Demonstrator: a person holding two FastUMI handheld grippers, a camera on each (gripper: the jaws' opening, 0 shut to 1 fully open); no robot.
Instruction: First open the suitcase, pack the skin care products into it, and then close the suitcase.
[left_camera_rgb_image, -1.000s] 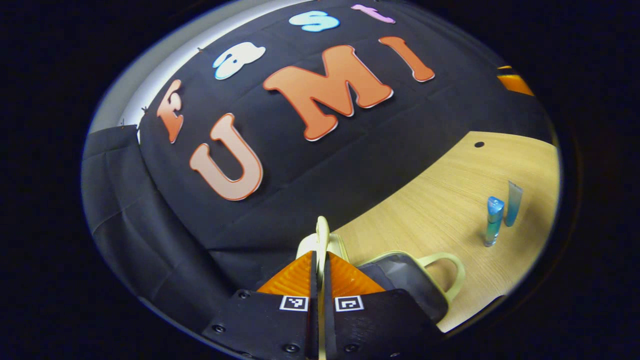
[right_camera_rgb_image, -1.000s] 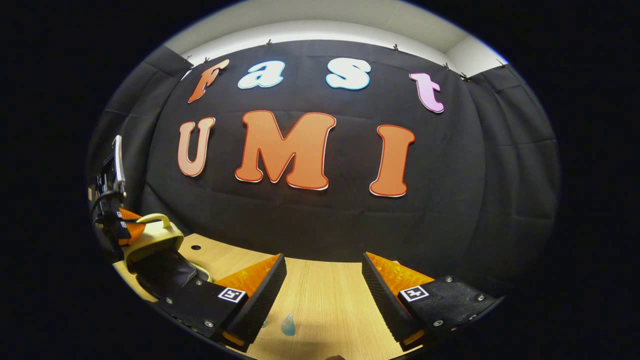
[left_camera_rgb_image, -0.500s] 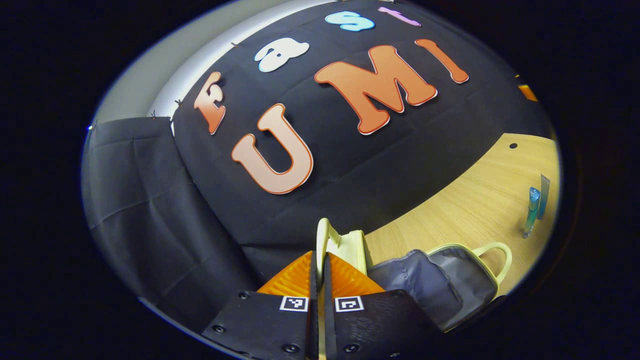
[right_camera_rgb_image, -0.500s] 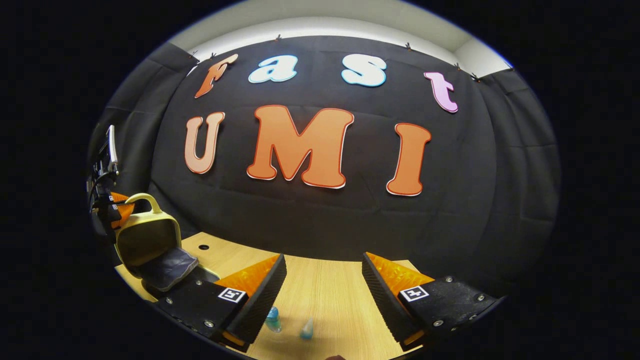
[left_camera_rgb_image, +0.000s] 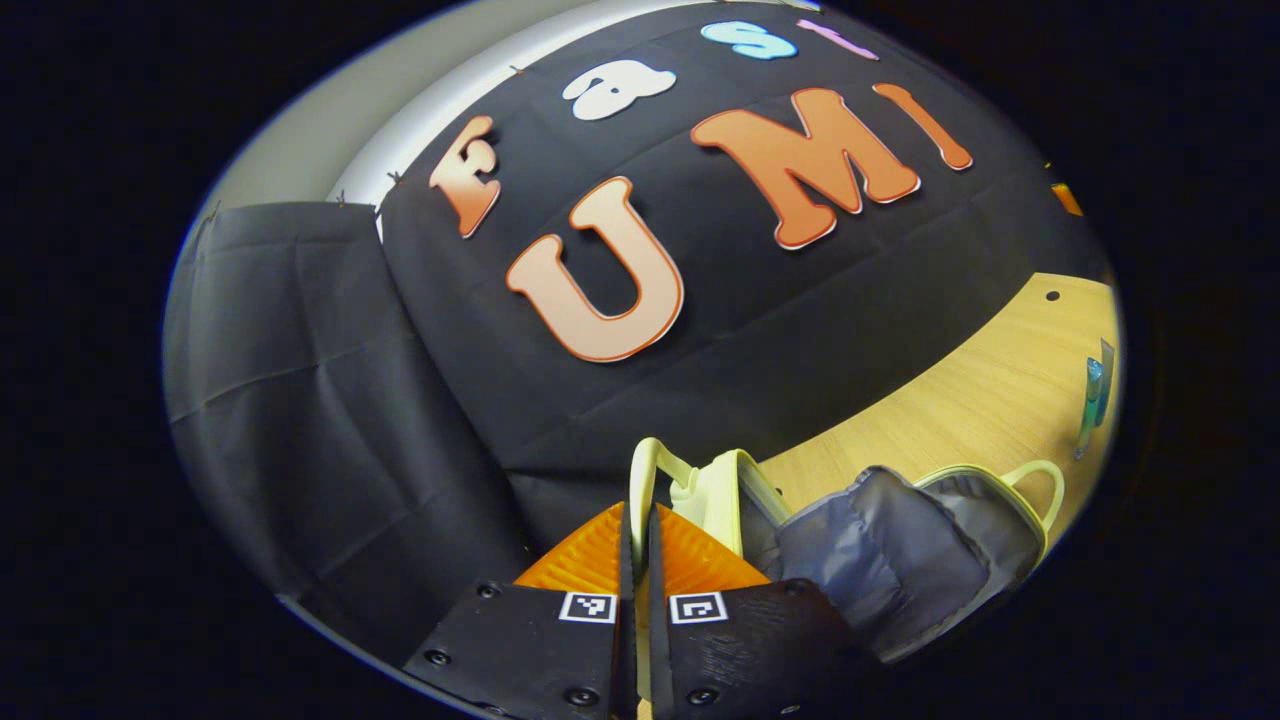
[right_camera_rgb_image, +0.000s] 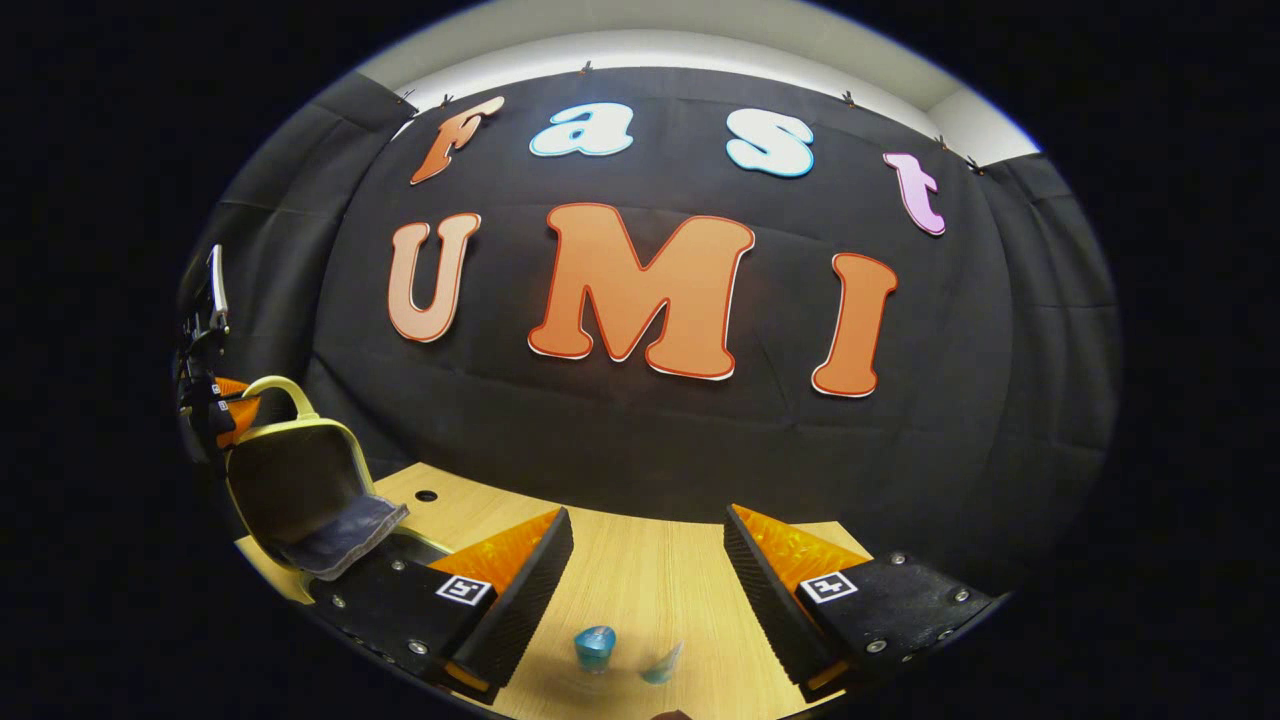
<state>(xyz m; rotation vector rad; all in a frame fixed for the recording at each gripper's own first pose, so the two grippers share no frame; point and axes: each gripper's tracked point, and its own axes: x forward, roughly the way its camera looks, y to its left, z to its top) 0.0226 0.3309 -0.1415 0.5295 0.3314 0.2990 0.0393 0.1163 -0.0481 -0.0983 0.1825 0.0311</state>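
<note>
A small pale-yellow suitcase (left_camera_rgb_image: 720, 495) with a grey lining (left_camera_rgb_image: 880, 560) stands open on the wooden table (left_camera_rgb_image: 960, 410). My left gripper (left_camera_rgb_image: 637, 530) is shut on the lid's yellow handle (left_camera_rgb_image: 640, 475) and holds the lid raised. In the right gripper view the suitcase's lid (right_camera_rgb_image: 290, 475) stands upright at the far left with the left gripper (right_camera_rgb_image: 222, 410) at its handle. My right gripper (right_camera_rgb_image: 645, 560) is open above the table. A blue bottle (right_camera_rgb_image: 594, 645) and a clear tube (right_camera_rgb_image: 663, 664) stand below and between its fingers. Both products, the bottle (left_camera_rgb_image: 1090, 385) and the tube (left_camera_rgb_image: 1105, 375), show at the right edge of the left gripper view.
The black cloth wall (right_camera_rgb_image: 640, 420) closes the back of the table. A small round hole (right_camera_rgb_image: 427, 495) sits in the tabletop near the suitcase. Bare wood (right_camera_rgb_image: 650, 580) lies between the suitcase and the products.
My left gripper has swung the lid up and back, so the suitcase gapes wider. The right gripper has drifted, and the bottle and tube now sit more centred between its fingers.
</note>
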